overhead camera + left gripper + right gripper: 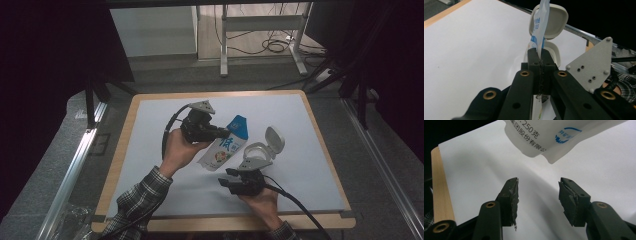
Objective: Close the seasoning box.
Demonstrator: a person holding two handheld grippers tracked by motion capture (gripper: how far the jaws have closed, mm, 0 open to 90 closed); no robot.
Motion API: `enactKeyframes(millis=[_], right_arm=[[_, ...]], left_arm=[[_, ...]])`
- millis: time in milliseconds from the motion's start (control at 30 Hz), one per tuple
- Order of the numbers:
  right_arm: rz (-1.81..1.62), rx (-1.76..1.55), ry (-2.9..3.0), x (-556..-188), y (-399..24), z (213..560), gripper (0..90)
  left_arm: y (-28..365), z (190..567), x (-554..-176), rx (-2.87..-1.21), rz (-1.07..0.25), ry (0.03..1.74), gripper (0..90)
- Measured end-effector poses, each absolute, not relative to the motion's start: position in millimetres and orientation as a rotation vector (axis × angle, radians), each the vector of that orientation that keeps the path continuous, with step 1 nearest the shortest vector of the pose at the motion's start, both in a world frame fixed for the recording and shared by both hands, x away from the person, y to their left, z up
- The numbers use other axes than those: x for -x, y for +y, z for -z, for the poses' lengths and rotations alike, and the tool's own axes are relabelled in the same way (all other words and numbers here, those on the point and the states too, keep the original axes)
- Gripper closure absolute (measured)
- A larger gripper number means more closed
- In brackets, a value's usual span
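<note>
Currently the left gripper (226, 133) is clamped tight on the edge of the pouch (227, 145), a white bag with a blue top and printed label, held tilted above the white mat (150, 150) near mid-table. From the left gripper view the jaws pinch the thin side seam of the pouch (539, 30), nothing slack. Right gripper (231, 175) sits lower, toward the person's edge of the table, jaws apart with nothing between them; its own view has the pouch (554, 137) bottom corner hanging just ahead of the gap, not touching. An open beige box (260, 150) with its lid flipped up rests on the mat just right of the pouch, apparently empty. My read: pickup done, second grip on the bottom corner pending, then opening or pouring toward the box. Roughly early-to-mid stage.
</note>
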State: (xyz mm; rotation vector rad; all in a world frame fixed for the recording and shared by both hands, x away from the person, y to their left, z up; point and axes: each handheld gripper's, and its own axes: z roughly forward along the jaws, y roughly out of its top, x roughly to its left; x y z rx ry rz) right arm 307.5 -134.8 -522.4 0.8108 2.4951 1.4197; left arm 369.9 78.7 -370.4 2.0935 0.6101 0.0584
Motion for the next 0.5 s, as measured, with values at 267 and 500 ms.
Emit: enactKeyframes(millis=[267, 500], right_arm=[[-1.410, -0.813, 2.498, -307, -137, 520, 50.1], [-1.411, -0.810, 2.497, -305, -139, 519, 50.1]], left_arm=[[87, 380, -376, -2.077, -0.079, 0.635, 89.5], [96, 390, -382, -2.061, -0.118, 0.676, 89.5]])
